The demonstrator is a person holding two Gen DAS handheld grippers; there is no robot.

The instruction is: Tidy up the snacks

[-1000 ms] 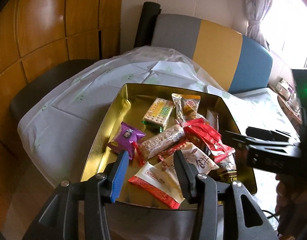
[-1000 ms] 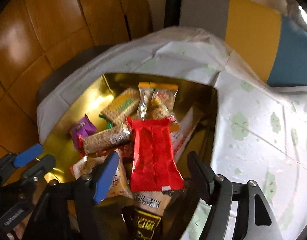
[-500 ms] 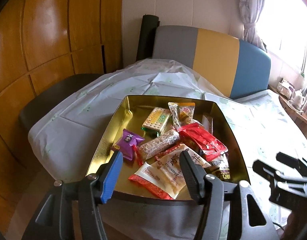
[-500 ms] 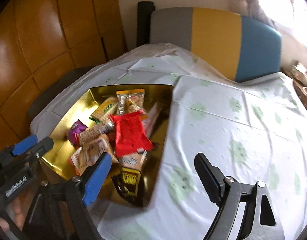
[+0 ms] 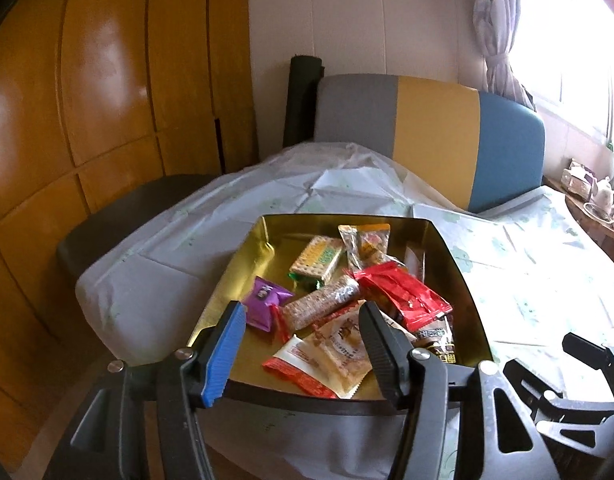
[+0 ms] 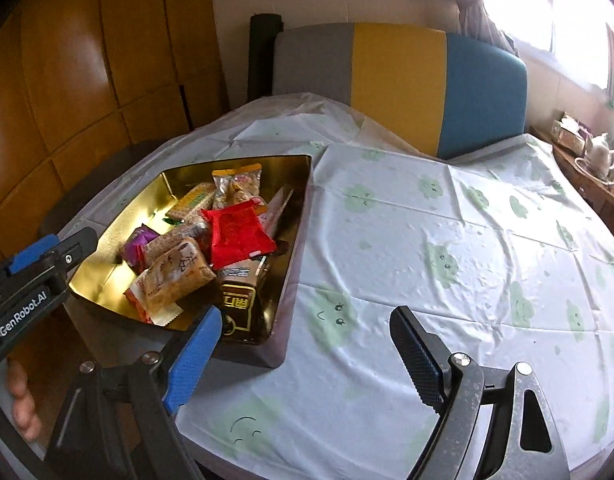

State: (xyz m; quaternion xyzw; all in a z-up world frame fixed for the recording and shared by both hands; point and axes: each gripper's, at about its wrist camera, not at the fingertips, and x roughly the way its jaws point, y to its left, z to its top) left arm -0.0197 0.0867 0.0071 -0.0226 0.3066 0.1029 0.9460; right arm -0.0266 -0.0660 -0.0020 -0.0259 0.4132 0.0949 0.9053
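Gold tin tray (image 5: pixel 243 268) sits on the desk (image 6: pixel 447 264) at the left end of its cloud-print cover, snacks piled inside. Left tongs (image 5: pixel 301 350) released, nothing between the fingers; their jaws have just been opening and now stand wide. In the left wrist view they hang at the tray's near rim, lower centre of frame, pointing down into it. The white-and-red cracker pack (image 5: pixel 327 354) lies right between the finger lines, closest item, long axis running diagonally from lower left to upper right. Behind it the oat bar (image 5: pixel 321 306) lies across the frame, tilted up to the right. Purple candy pack (image 5: pixel 265 298) is to the left of it, red pouch (image 5: pixel 403 298) to the right, green-label biscuit pack (image 5: pixel 317 258) further back.

Right tongs (image 6: pixel 303 354) also released and empty, jaws just widened. In the right wrist view they sit lower centre over bare cover; the tray lies up and to the left of them, with only the blue finger (image 6: pixel 191 364) near its corner. Dark coffee-type sachet (image 6: pixel 239 300) is the item nearest them.

Left tongs are clearly nearer the snacks and already lined up; the right would need to swing left. All visible snacks are already in the tray, so sorting looks largely done.
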